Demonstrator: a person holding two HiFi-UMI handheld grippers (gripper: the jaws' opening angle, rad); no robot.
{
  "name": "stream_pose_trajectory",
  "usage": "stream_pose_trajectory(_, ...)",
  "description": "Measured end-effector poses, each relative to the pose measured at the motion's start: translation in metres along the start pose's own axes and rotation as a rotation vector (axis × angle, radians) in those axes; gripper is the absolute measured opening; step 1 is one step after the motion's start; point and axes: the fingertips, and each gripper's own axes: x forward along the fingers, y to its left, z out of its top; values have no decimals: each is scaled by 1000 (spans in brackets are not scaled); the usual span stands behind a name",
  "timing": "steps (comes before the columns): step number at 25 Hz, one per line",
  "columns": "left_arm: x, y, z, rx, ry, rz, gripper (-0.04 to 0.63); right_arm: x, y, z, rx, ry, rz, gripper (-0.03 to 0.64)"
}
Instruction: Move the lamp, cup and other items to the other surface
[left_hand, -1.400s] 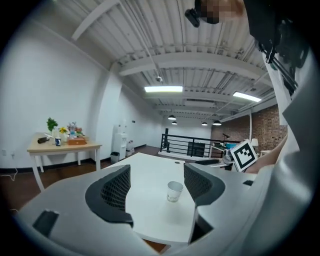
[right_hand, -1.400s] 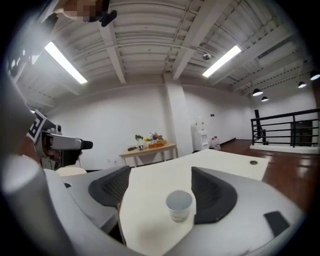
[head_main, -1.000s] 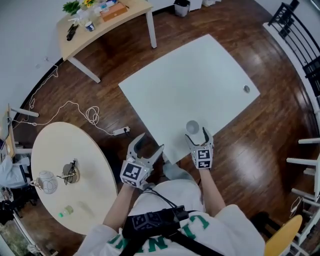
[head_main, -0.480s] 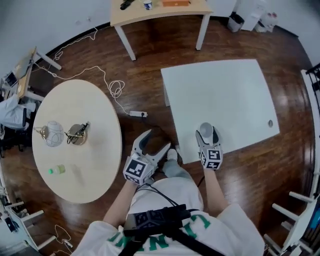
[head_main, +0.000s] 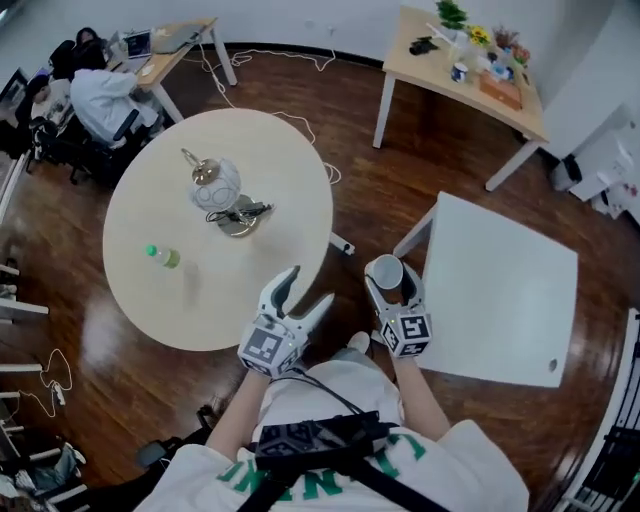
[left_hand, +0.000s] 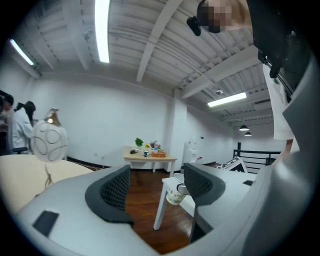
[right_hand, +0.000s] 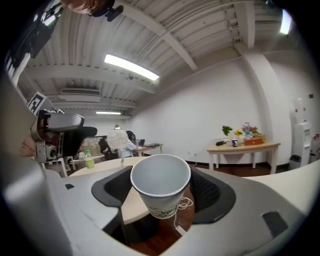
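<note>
The white paper cup (right_hand: 160, 187) sits pinched between the right gripper's (head_main: 392, 284) 2 fingers, over dark wood floor (head_main: 380, 170) beside the round beige table (head_main: 150, 200). The left gripper's (head_main: 310, 285) fingers stand spread.

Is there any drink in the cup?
Empty. The right gripper view looks straight into the cup, and only its bare white inside shows, with no liquid.

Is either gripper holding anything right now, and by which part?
The right gripper holds the paper cup upright, jaws on opposite sides of its wall below the rim. The left gripper is open and empty.
</note>
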Motion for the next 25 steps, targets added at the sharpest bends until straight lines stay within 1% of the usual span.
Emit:
stream_pose_trajectory(4,-62,59,9,-53,-42,170,314,55,93,20,-72,0,189,382)
stream_pose_trajectory(7,-109,96,11,-55,-65,265,314,88,159,25,-158,9,286,382)
stream_pose_trajectory(10,-150,129,2,-62,-89,377,314,114,202,12,-179,27,344,382)
stream_pose_trajectory(13,-184,155,-6,-81,-90,470,314,136,246,-3,-197,56,437,382)
stream_pose_trajectory(16,-216,172,-11,-95,-109,531,314,155,299,-15,-217,97,552,383)
stream_pose_trajectory(20,-253,186,-20,-104,-110,604,314,185,353,-45,-214,156,660,383)
stream_pose_trajectory(23,-287,205,-30,-133,-133,705,314,208,391,-61,-206,171,715,383)
stream_pose_trajectory(25,-308,213,-33,-158,-154,757,314,221,411,-77,-214,205,737,383)
